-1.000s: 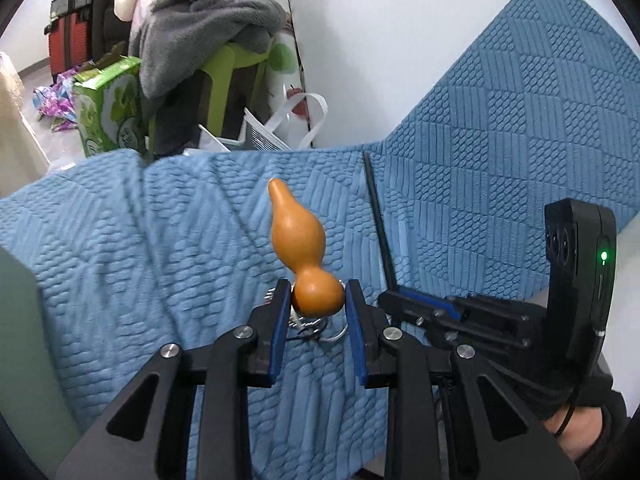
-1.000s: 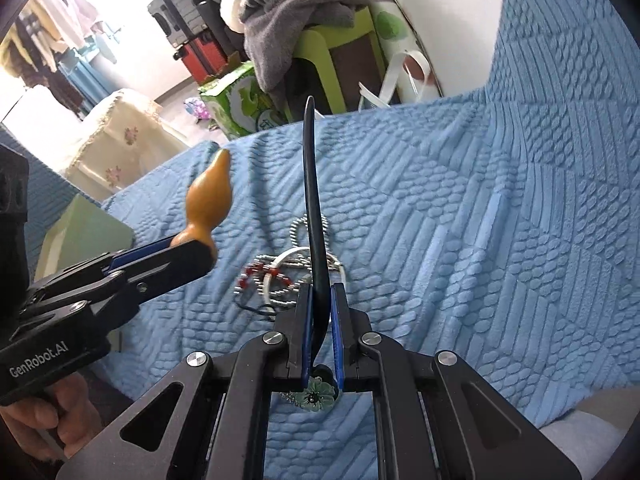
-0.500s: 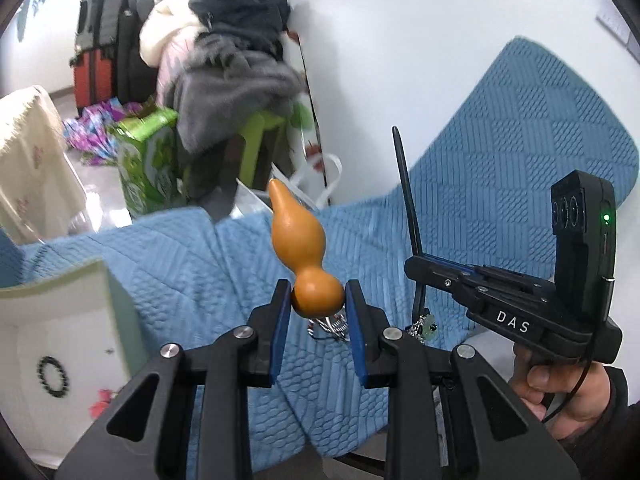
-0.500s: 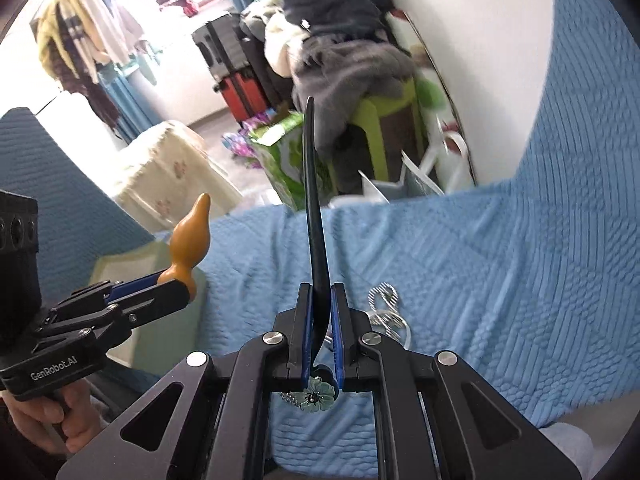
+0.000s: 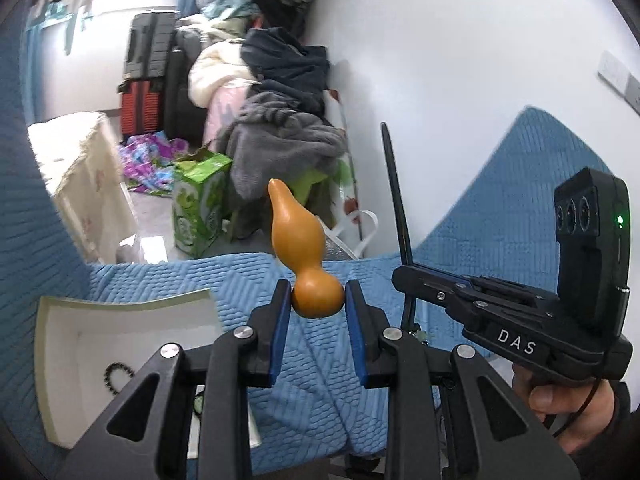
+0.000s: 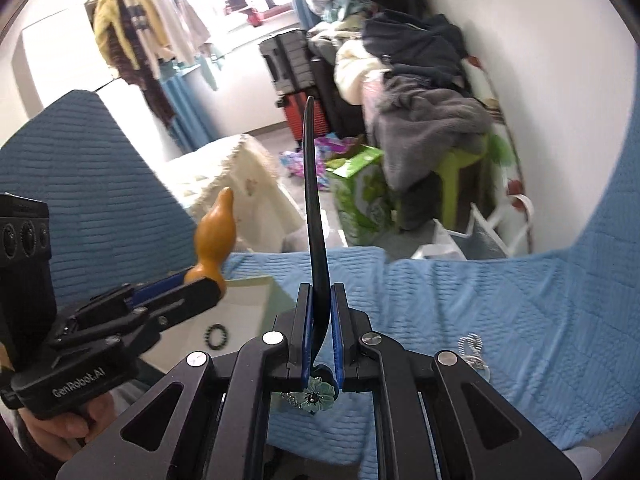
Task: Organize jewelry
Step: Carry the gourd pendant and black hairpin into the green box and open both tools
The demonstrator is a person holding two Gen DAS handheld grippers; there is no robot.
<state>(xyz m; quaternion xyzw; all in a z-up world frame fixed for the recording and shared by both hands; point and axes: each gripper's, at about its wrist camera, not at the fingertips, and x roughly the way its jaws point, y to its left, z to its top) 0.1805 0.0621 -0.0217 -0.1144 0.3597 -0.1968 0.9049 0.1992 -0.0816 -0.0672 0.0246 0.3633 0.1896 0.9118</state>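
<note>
Both hand-held grippers have risen off the blanket (image 5: 312, 372) toward the box (image 5: 120, 336): the left (image 5: 318, 300) clamps the gourd (image 5: 304, 252), the right (image 6: 320, 320) the hairpin (image 6: 314, 208), ready for sorting.

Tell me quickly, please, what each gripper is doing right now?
Left gripper: closed on the gourd.
Right gripper: closed on the black hairpin.
</note>
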